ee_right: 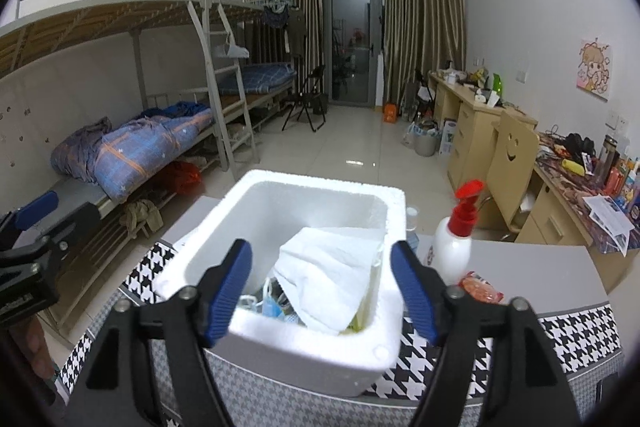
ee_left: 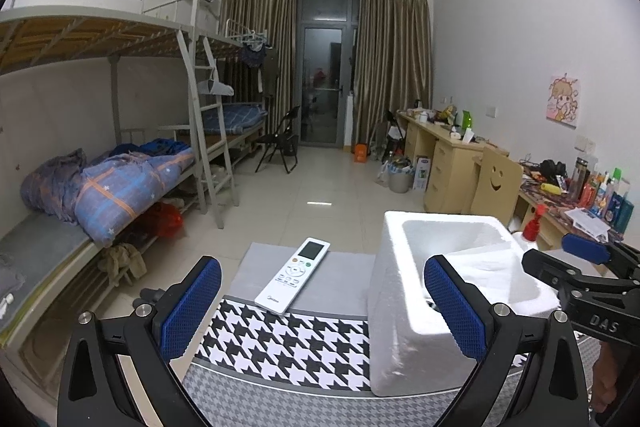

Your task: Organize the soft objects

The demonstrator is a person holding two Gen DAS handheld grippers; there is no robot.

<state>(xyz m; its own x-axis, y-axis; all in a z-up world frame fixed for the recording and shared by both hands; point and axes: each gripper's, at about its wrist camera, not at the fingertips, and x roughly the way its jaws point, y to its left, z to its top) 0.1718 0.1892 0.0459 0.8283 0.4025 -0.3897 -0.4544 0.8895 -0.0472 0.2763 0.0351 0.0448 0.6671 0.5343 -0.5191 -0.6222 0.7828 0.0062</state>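
A white foam box (ee_right: 280,331) stands on the table with the houndstooth cloth (ee_right: 576,331). Inside it lie a white towel (ee_right: 332,271) and blue soft items (ee_right: 272,307) under the towel. My right gripper (ee_right: 322,291) is open and empty, held just above the box's near rim. In the left wrist view the box (ee_left: 400,327) is at the right. My left gripper (ee_left: 322,307) is open and empty over the cloth (ee_left: 288,347), left of the box. The right gripper also shows in the left wrist view (ee_left: 580,259).
A white remote control (ee_left: 294,275) lies on the table's grey part, left of the box. A white pump bottle with a red top (ee_right: 454,239) and a small red packet (ee_right: 480,287) sit right of the box. Bunk beds stand left, cluttered desks right.
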